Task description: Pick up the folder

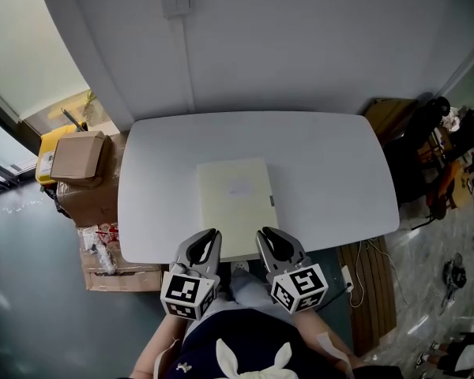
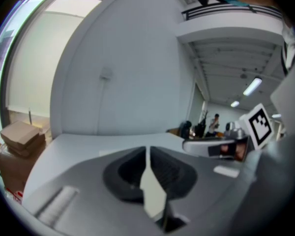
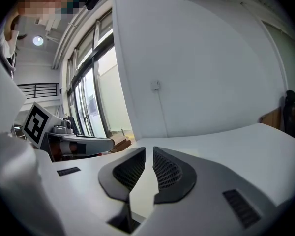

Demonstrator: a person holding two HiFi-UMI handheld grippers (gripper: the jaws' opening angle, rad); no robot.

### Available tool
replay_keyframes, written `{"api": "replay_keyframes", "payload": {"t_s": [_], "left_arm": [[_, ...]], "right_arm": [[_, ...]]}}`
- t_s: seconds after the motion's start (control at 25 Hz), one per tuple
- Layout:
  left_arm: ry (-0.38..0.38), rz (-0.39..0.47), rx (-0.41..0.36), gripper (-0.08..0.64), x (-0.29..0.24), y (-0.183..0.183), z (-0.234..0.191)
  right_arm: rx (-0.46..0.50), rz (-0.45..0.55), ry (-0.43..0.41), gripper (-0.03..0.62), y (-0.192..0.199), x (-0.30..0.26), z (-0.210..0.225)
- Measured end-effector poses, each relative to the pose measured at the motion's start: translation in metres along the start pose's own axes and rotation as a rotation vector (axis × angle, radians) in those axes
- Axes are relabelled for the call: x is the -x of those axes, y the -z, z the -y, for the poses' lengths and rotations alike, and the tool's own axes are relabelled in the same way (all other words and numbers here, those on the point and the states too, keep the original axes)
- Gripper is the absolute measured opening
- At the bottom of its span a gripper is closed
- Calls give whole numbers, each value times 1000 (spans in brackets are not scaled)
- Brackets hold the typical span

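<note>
Now the left gripper [image 1: 204,243] and the right gripper [image 1: 270,242] are both hovering with jaws pressed together and nothing between them, just over the near edge of the folder [image 1: 235,200]. This pale yellow folder is lying flat on the white table [image 1: 332,180], its near edge reaching almost to the front rim. It is probably light, thin, smooth and a little bendy, so gripping that near edge at two separated places seems best. On the floor at the left, a closed cardboard box [image 1: 79,156] is hiding its contents, and an open carton [image 1: 122,279] is holding some packets.
</note>
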State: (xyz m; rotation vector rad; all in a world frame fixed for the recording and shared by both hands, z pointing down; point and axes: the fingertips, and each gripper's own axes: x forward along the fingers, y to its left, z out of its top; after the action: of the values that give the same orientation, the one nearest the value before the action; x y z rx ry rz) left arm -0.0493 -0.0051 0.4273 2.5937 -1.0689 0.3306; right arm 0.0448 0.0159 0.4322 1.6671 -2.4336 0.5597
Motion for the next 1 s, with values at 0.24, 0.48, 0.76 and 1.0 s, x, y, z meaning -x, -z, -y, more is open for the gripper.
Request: {"api": "replay_keyframes", "payload": {"t_s": [0.24,0.48,0.76,1.0], "left_arm": [[-37,-5,3,15,-12,-5,-19],[-76,-12,6,82,-26,-7,-33],[-99,-40,6,126,-42,-5,-41],[-123,-63,13,143,-54,1,-49]], "right_arm": [[-5,-17,-20,43,-3,-19,9],[-12,-35,-32,121,-5,-33,21],[-7,-53,-37,140,-7,-48,34],[-10,-79,-61,156,-5,-62,43]]}}
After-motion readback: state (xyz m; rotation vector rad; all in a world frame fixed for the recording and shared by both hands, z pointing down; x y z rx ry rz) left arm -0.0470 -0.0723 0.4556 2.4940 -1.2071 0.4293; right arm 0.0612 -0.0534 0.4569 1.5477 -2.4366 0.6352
